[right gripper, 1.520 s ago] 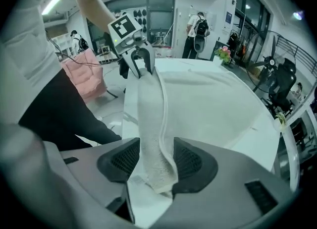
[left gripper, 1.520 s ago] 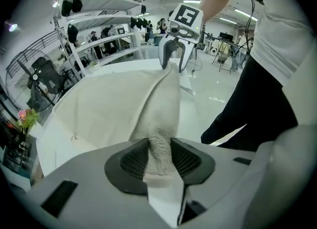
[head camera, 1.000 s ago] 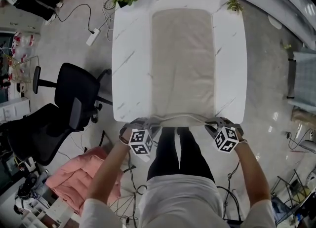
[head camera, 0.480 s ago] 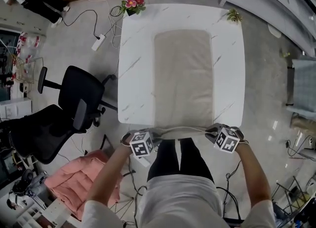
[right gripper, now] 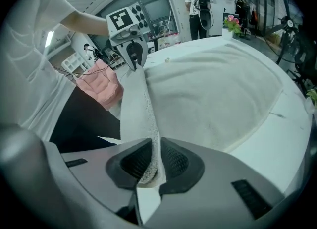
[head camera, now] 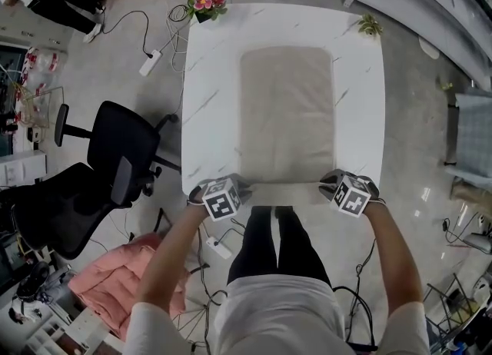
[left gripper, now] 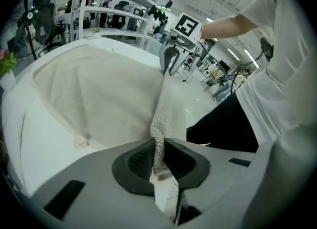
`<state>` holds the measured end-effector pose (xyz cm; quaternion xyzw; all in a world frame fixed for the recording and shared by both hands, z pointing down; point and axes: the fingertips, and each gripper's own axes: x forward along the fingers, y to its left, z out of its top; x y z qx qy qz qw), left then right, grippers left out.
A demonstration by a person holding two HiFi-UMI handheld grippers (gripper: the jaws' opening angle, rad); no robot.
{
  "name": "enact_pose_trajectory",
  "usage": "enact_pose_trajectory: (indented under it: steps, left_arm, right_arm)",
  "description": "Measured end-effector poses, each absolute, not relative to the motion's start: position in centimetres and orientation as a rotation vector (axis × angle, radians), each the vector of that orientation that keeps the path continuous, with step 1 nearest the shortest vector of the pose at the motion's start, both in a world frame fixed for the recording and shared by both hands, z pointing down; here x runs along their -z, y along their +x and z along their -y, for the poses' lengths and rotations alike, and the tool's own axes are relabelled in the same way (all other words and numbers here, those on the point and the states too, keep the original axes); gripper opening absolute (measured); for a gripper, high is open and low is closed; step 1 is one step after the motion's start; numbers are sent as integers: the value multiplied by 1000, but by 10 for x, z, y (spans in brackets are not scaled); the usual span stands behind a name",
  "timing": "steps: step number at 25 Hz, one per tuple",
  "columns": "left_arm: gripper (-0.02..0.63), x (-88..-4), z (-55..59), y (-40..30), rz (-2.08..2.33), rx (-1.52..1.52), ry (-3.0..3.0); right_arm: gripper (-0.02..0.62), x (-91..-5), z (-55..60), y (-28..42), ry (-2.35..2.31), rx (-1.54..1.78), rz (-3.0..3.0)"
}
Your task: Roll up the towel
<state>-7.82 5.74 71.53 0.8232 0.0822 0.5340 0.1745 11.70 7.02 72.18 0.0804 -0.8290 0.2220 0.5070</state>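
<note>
Pinching the near hem of the towel [head camera: 286,115], the left tongs [head camera: 240,187] and the right tongs [head camera: 329,185] sit at the near edge of the table [head camera: 207,115], one at each near corner of the cloth. In the left gripper view the left tongs [left gripper: 158,153] have their dark ribbed pads narrow on a thin fold of the beige towel [left gripper: 99,99]; the jaws have just been opening a little, yet the fabric is between them and touches both pads. The right gripper view shows the same: the right tongs [right gripper: 153,161] are narrow on the towel [right gripper: 213,94], their jaws have just been opening slightly, and the hem is caught between the pads. From each pair the hem runs as a raised, straight band to the other pair, the right tongs [left gripper: 168,62] seen from the left and the left tongs [right gripper: 134,54] seen from the right.

Beyond the lifted hem the towel lies flat along the middle of the white marbled table, bare tabletop showing on both sides and past its far end. A pot of pink flowers [head camera: 204,1] stands at the far left corner, a small green plant [head camera: 369,24] at the far right. On the floor to the left are a black office chair [head camera: 115,154], a pink cloth [head camera: 115,277] and a white power strip [head camera: 150,61].
</note>
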Motion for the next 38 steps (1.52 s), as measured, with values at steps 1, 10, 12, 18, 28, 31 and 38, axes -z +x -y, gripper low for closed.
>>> enact_pose_trajectory:
  steps: [1,10,12,18,28,31,38]
  left_arm:
    - [80,-718,-50,-77,-185,-1528,2353]
    - [247,-693,-25,-79,150,-1505,2635]
    - [247,-682,-27,-76,192,-1483,2697]
    - [249,-687,-68,-65,67,-1523,2778]
    - [289,-729,-75,-64,105,-1790,2876]
    - [165,-731,-80,-67,40,-1772,2841]
    - [52,-723,-103,-72,-55,-1625,2698]
  right_arm:
    - [83,-726,-64,119,217,-520,1988]
    - [241,-681,-31,132,582,-457,2128]
    - [248,-674,-35,138,631,-367,2108]
    - [254,-660,-60,131,658,-287,2135]
    - [370,-730,-109,116,395,-88,1983]
    - [243,-731,-108,115,375,-61,1993]
    - [63,-721,-127,111,258,-242,2054]
